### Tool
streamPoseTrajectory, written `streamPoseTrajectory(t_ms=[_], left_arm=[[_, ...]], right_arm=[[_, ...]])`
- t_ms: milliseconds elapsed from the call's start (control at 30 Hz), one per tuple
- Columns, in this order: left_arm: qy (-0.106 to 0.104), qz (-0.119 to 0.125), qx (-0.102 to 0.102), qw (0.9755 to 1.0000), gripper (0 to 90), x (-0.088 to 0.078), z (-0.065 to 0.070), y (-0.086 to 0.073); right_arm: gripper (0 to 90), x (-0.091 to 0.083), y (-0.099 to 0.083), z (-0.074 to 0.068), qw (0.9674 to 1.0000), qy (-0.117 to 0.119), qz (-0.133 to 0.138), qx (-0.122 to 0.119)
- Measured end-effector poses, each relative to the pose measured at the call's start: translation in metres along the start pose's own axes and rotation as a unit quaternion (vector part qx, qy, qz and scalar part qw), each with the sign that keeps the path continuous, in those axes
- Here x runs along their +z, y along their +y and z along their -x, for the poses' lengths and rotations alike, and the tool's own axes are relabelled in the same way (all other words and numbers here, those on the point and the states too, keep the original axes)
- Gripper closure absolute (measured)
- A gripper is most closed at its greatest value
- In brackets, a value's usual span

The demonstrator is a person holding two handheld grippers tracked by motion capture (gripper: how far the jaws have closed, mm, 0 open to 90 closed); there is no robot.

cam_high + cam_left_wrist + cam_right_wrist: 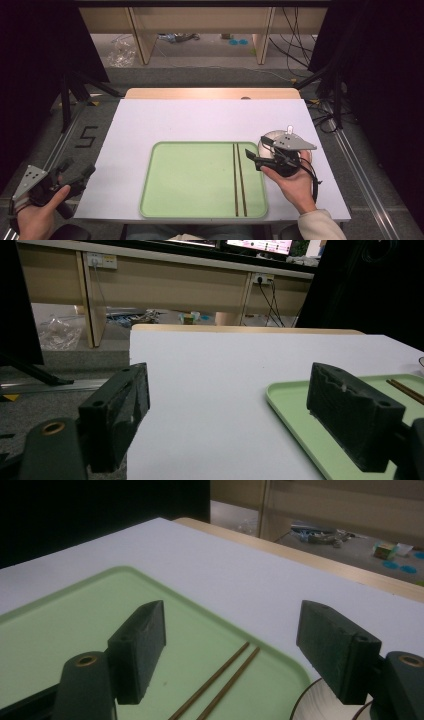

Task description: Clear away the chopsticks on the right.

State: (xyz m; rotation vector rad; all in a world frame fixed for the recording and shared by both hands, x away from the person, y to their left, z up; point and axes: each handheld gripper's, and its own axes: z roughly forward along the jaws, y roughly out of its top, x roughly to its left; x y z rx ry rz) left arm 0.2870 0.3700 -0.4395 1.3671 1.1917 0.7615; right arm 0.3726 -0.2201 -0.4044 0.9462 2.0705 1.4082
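Lying on the tray [190,185], chopsticks [239,175] sit beside the open right claw [256,152].

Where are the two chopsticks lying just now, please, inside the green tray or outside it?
Inside: the chopsticks lie side by side near the green tray's right edge.

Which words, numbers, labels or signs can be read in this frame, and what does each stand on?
"5": a dark numeral on the grey floor left of the table, seen in the high view.
The monitor screens at the top edge of the left gripper view show bright content, too small and blurred to read.
Nothing readable shows on the green tray, the chopsticks or the grippers.
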Motion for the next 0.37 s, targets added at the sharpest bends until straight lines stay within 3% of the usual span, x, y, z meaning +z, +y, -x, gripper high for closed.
streamPoseTrajectory(t_ms=[333,367], left_arm=[[0.000,0.000,0.001,1.0000,17.2,0.0003,0.0001,0.0002],[0.000,0.000,0.001,1.0000,17.2,0.0007,0.0001,0.0001]], right_arm=[[28.8,-0.0031,-0.0054,-0.0026,1.0000,-0.007,-0.001,0.002],[28.8,-0.0034,-0.0053,-0.0019,0.9999,-0.012,-0.011,0.003]])
